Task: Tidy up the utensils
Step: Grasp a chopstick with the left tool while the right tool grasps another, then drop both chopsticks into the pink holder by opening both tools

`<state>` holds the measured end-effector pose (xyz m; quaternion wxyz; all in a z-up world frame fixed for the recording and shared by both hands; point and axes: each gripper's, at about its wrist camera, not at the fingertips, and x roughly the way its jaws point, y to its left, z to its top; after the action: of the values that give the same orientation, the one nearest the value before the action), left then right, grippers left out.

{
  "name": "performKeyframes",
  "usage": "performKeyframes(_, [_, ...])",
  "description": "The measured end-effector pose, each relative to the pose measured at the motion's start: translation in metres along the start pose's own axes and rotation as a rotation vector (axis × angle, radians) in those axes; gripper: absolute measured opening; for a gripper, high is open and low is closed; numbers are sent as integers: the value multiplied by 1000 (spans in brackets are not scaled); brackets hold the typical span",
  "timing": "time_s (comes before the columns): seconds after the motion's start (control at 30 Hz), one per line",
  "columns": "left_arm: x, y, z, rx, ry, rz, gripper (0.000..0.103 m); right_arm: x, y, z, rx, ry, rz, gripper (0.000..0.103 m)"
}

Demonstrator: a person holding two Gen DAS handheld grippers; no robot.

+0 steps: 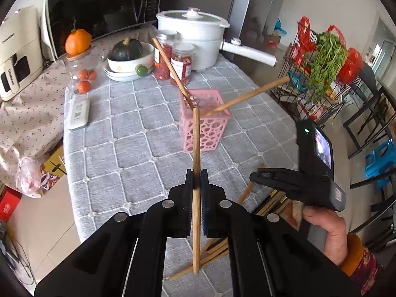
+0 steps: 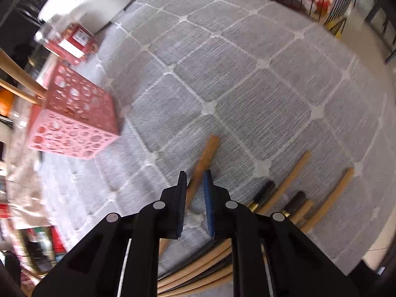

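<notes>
- Left wrist view: the left gripper has its jaws pinched tight on one wooden chopstick. The stick stands up between the two pads and pokes out above and below them.
- The stick is held near its middle, most likely so it does not tip and can be dropped tip-down into the pink basket.
- The pink basket sits on the gray quilted tablecloth, a bit ahead of the gripper. Two chopsticks already lean in it, one to the left and one to the right. It looks like the home for all the sticks.
- The top of the held stick seems to reach the basket's near rim, but it is hard to tell if it touches.
- Right wrist view: the right gripper has its jaws spread a little. It hangs low over a loose chopstick that lies on the cloth.
- That stick runs through the gap between the jaws, but they do not pinch it yet. The jaws look lined up across it, ready to close.
- More chopsticks lie in a pile to the right and below the gripper, some with dark ends. They wait on the cloth, well apart from the basket.
</notes>
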<state>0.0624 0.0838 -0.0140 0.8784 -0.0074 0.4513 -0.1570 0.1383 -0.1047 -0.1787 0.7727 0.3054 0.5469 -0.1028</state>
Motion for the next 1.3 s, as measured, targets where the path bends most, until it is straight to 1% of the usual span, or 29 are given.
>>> performKeyframes(0.2, [-42,14,0,-23,-92,1,5,-70,-3,-21,-143,-132,105,12])
performKeyframes(0.3, [-65,19,2,-38,-149,10,5,-121,1,-37,-246,-258,168,10])
performKeyframes(0.43, [-91,22,10,-70,-236,30,5,-174,5,-56,-332,-345,231,8])
performKeyframes(0.5, [-100,22,17,-87,-268,29,5,-201,10,-60,-352,-392,266,8])
performKeyframes(0.6, [-111,20,31,-106,-308,24,5,-233,9,-58,-355,-430,333,7])
performKeyframes(0.67, [-117,19,36,-118,-337,17,5,-260,10,-54,-344,-481,396,8])
performKeyframes(0.77, [-129,18,49,-160,-399,1,5,-293,9,-49,-306,-574,468,8])
performKeyframes(0.8, [-130,18,52,-171,-411,-2,5,-305,9,-43,-290,-627,481,8])
performKeyframes(0.9, [-129,14,66,-203,-447,-5,5,-321,13,-28,-262,-710,497,8])
performKeyframes(1.0, [-119,6,84,-206,-467,14,5,-323,17,-13,-237,-755,498,8])
performKeyframes(1.17, [-90,-3,114,-204,-462,25,5,-308,26,17,-198,-738,521,8])
performKeyframes(1.3, [-54,-5,128,-201,-417,50,6,-290,37,33,-197,-721,520,8])
